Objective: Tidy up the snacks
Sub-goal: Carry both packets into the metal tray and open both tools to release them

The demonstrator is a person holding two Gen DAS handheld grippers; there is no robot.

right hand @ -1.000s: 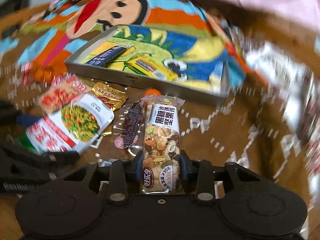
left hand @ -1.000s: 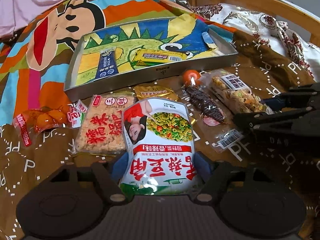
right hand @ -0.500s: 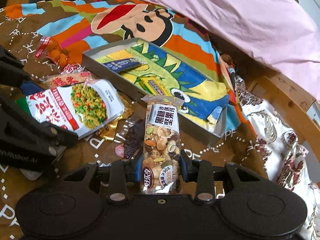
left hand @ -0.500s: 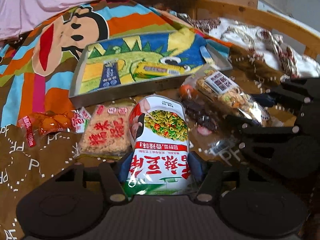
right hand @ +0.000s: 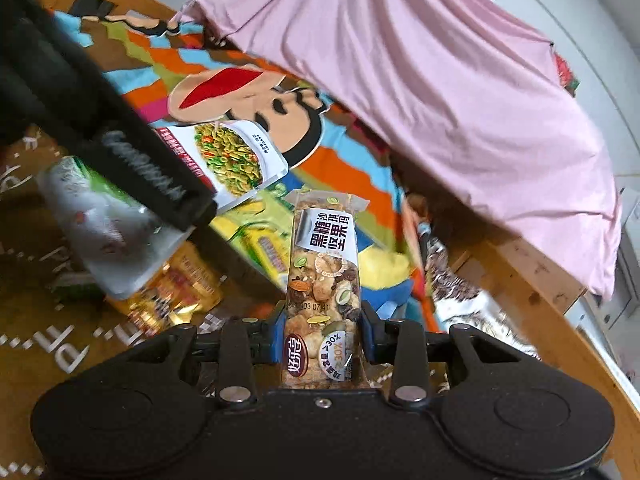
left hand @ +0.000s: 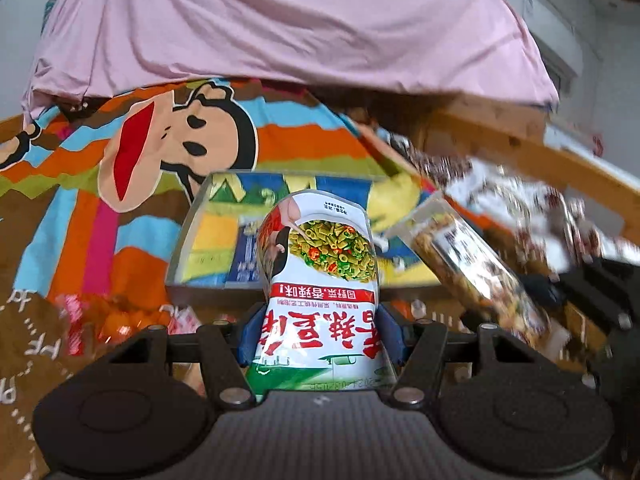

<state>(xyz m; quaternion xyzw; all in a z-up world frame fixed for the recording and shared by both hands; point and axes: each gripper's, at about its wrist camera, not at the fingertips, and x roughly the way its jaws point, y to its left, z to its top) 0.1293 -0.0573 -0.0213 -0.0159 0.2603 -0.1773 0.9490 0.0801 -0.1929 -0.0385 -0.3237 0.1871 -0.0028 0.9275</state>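
Note:
My left gripper is shut on a white pouch printed with green pasta, held up in front of the metal tray. The pouch also shows in the right wrist view, under a black finger of the left gripper. My right gripper is shut on a clear nut bar with a white label, held upright above the tray's right part. In the left wrist view the nut bar hangs tilted at the right, beside the pouch.
A blue packet and a yellow packet lie in the tray. A gold packet and an orange packet rest on the brown cloth. A pink sheet hangs behind; a wooden frame runs along the right.
Both grippers have lifted their packets off the brown cloth and tipped upward. The pouch and the nut bar now hang over the tray's near side, closer together.

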